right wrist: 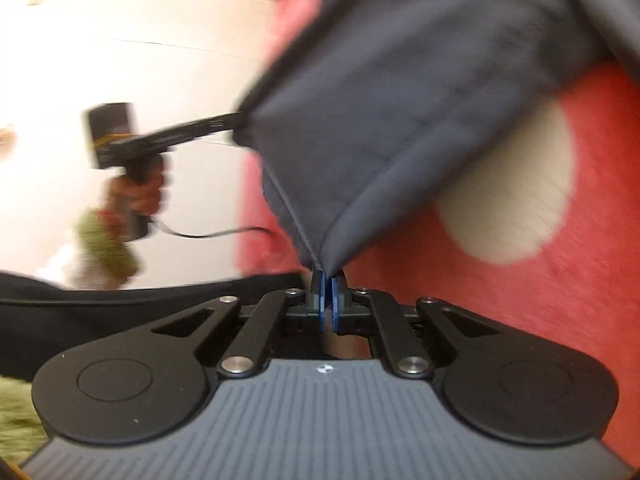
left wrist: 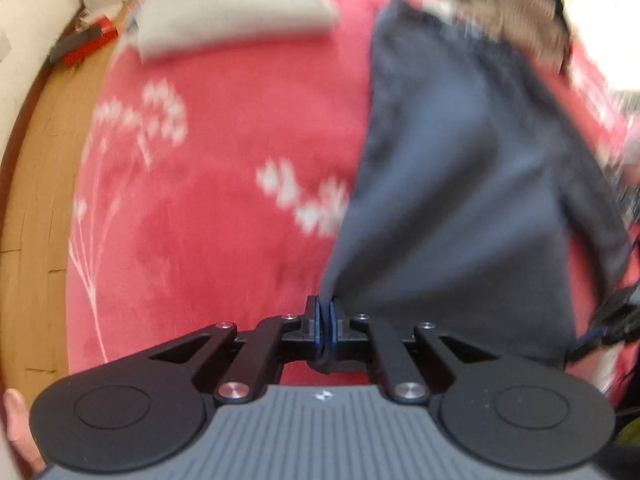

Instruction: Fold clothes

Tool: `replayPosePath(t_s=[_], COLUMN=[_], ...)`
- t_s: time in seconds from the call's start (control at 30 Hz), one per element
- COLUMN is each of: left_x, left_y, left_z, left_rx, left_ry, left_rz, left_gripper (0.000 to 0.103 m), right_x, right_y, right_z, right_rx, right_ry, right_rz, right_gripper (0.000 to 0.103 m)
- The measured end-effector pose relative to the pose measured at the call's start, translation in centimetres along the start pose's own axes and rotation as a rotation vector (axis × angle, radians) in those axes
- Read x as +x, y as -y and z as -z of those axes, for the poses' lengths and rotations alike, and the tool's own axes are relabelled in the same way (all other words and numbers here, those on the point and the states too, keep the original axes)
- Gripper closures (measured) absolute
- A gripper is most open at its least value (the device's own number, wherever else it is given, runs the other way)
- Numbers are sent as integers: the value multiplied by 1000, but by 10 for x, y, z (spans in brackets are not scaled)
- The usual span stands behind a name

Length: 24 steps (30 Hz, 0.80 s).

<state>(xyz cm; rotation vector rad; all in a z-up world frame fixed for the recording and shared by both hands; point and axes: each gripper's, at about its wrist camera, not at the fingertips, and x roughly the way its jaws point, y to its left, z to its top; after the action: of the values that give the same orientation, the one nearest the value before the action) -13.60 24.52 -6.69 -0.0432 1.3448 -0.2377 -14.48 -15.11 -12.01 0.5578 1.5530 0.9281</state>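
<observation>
A dark grey garment (left wrist: 460,184) stretches over the red bed cover (left wrist: 224,240), lifted at its near end. My left gripper (left wrist: 326,312) is shut on one of its corners. In the right wrist view the same grey garment (right wrist: 400,100) hangs above the cover, and my right gripper (right wrist: 328,280) is shut on a hemmed corner of it. The left gripper (right wrist: 236,122) shows there too, held by a hand (right wrist: 136,192), pinching another corner at the cloth's left edge. Both views are blurred by motion.
A grey-white pillow (left wrist: 232,12) lies at the head of the bed, with striped brown cloth (left wrist: 516,4) at the far right. Wooden floor (left wrist: 36,184) runs along the left side, with a red box (left wrist: 88,42) by the wall. The red cover (right wrist: 520,300) has pale patches.
</observation>
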Motion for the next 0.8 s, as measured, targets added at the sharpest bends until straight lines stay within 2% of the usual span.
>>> replayPosePath(t_s=[0.07,0.1,0.17,0.23,0.27,0.3,0.4,0.47,0.6,0.7,0.8], left_x=[15,16,12,7,3,-2,-16,-20,-14,-6,-2], left_y=[4,4,5,6,6,7,7,4,10,20,27], left_z=[3,2,0,-2,-3,-4,-8,-12,-17,-6,1], left_rx=[26,30,43,64,74,83,92,49,84,132,163], left_ry=[-39,-38,-49,-73,-68,-58,-17,11,5,-13,-5], left_rz=[-28,-28,-25,-21,-23,-26,-21,12,0,-25,-59], left_gripper=[94,93,90,75,65,60,54,53,53,53,53], right_x=[10,11,6,-2,-9,-16,-39,-51,-60,-70,-87], right_y=[10,13,13,2,-4,-12,-33,-46,-60,-69,-76], right_z=[2,3,4,4,2,1,-8,-15,-29,-45,-70], right_rx=[2,-3,-1,-72,-121,-171,-333,-435,-575,-606,-603], right_ry=[-32,-43,-43,-38,-29,-17,65,116,149,183,251], right_rz=[120,147,150,184,202,216,262,298,379,392,391], right_gripper=[102,102,100,98,98,97,97,97,97,97,96])
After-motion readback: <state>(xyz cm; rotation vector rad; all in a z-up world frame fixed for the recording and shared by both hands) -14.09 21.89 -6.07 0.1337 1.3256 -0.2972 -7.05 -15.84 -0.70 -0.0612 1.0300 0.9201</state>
